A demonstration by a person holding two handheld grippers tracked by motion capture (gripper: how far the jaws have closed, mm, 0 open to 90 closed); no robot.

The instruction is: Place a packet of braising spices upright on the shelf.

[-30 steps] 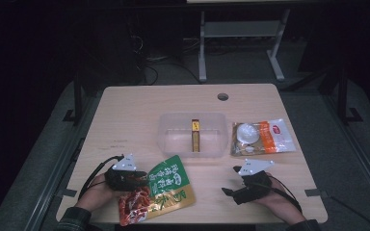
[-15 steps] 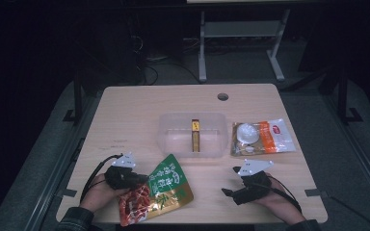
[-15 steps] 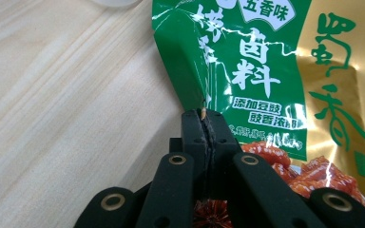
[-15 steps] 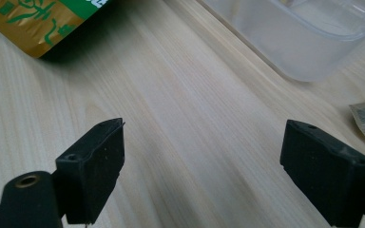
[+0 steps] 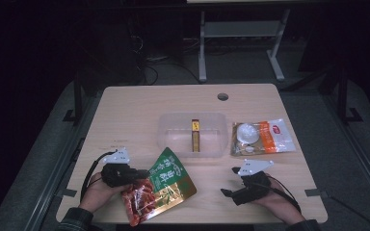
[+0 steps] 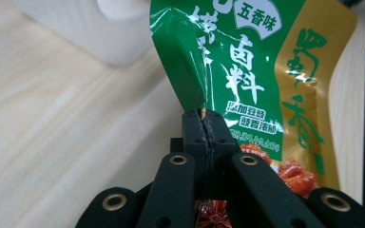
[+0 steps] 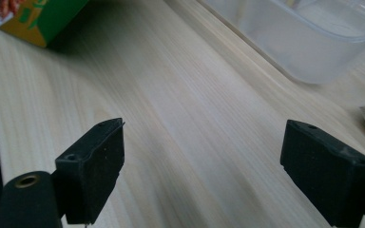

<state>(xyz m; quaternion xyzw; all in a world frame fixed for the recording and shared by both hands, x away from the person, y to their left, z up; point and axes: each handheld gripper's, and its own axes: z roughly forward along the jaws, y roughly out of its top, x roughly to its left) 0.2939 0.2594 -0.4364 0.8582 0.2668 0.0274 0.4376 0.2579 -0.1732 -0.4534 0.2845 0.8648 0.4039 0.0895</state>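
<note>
My left gripper (image 6: 204, 124) pinches the green seasoning packet's (image 6: 247, 71) edge, jaws having just closed. My right gripper (image 7: 202, 166) rests spread-jawed above the table (image 7: 180, 114).

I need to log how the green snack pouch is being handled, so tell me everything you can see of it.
The green pouch is a glossy, flat plastic packet: green upper part with white characters, a gold band along one side, and a red picture of food at its lower end. It lies tilted near the table's front edge, in front of the clear plastic container. The left gripper is shut on its side edge, which is folded and pulled up between the fingers. Nothing else touches it.
</note>
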